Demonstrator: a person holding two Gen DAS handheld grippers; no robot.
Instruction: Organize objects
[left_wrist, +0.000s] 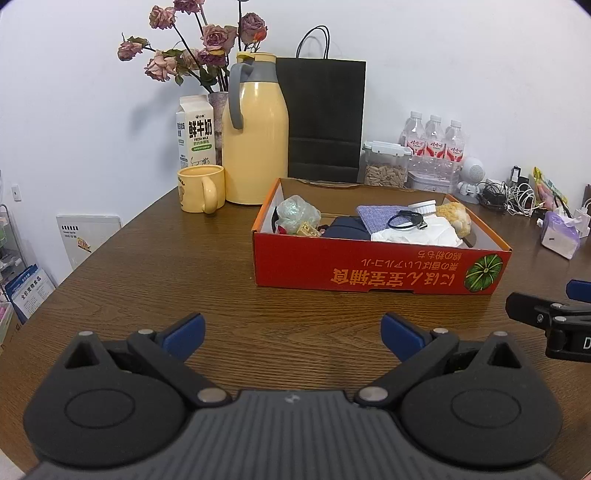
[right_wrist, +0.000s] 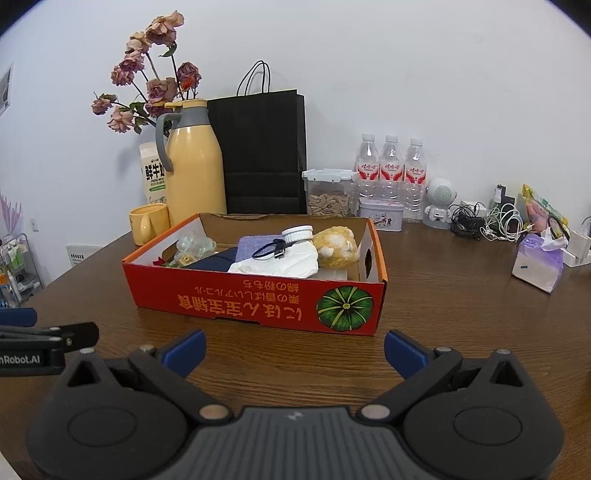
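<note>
The red cardboard box sat mid-table on the wooden table, just beyond both grippers, packed with a white cloth, a plush toy, a white-capped jar and a black cable. The left gripper and right gripper hovered near, jaws spread wide, holding nothing. The loosely heaped load looked risky: a careless reach could snag the cable, drag the cloth and tip the jar.

Bare table w/ free room before box; clutter behind.
</note>
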